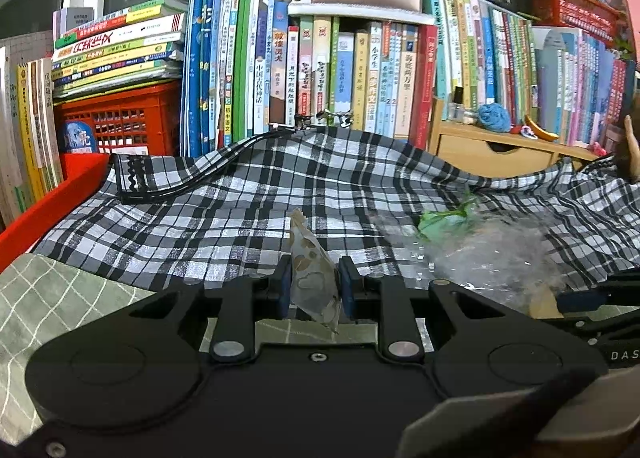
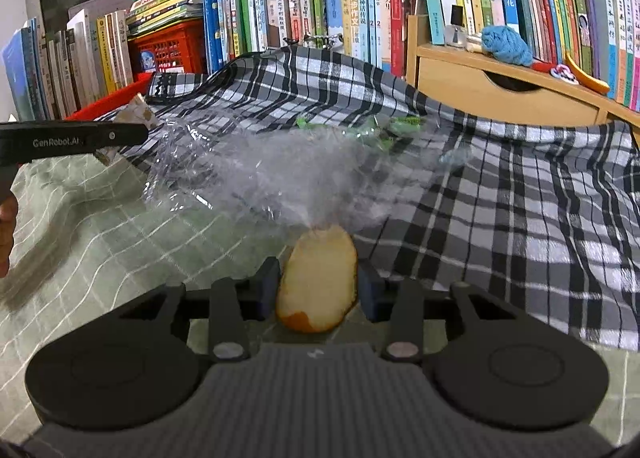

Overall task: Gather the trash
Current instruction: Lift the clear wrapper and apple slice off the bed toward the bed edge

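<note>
Two pickups are in hand: the left gripper (image 1: 313, 289) jaws pinch a crumpled printed wrapper (image 1: 312, 270), the right gripper (image 2: 318, 290) jaws pinch an orange peel (image 2: 318, 282) beside the clear plastic bag (image 2: 260, 174), so next comes carrying both to a bin, none visible.

Both views are evenly and fairly brightly lit from overhead, with only soft shadows under the crumpled clear plastic (image 2: 256, 178) ahead of the right gripper (image 2: 318, 286). Fisheye distortion bends the books (image 1: 320, 70) beyond the left gripper (image 1: 314, 286) outward and darkens the corners. The plastic glints white and looks smeared; the gripper bodies nearest the lens are soft.
</note>
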Demonstrator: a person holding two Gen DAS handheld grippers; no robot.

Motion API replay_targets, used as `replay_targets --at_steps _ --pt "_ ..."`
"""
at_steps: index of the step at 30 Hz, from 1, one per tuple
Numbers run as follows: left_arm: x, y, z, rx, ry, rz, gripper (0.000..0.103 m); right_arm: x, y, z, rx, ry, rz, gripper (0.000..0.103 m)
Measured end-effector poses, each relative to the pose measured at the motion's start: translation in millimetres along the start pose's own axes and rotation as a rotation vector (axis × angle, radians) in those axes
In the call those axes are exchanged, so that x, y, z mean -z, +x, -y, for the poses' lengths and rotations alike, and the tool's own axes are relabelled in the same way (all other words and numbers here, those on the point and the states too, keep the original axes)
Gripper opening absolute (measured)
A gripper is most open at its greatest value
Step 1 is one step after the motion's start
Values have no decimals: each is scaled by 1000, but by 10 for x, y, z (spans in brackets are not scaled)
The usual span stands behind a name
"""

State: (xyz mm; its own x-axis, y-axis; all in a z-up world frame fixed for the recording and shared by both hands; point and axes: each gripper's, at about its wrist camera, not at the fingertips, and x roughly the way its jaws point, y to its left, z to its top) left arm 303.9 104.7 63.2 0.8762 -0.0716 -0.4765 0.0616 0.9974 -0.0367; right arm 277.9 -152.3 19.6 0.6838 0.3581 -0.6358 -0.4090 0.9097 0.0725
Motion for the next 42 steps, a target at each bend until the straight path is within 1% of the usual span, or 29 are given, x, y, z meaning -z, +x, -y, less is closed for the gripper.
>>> replay_targets --at_steps 3,7,9,17,27,37,42 --pt "31 -127 39 11 17 4 23 38 -111 -17 3 -3 -11 46" --pt "62 -329 68 52 5 -6 23 67 -298 -39 2 11 -13 46" --pt "66 -462 99 59 10 -2 23 83 -407 -69 0 12 -8 46" --pt "179 -1185 223 86 39 19 23 226 -886 -373 -14 -22 11 46" --pt "453 -1921 403 119 31 -15 23 453 -1436 -734 -61 -48 29 46" --pt "700 -2593 530 141 44 -8 23 713 -2033 -1074 -67 -106 52 47" --pt "839 -2836 613 163 62 -26 23 865 -2256 -1203 -71 -122 55 47"
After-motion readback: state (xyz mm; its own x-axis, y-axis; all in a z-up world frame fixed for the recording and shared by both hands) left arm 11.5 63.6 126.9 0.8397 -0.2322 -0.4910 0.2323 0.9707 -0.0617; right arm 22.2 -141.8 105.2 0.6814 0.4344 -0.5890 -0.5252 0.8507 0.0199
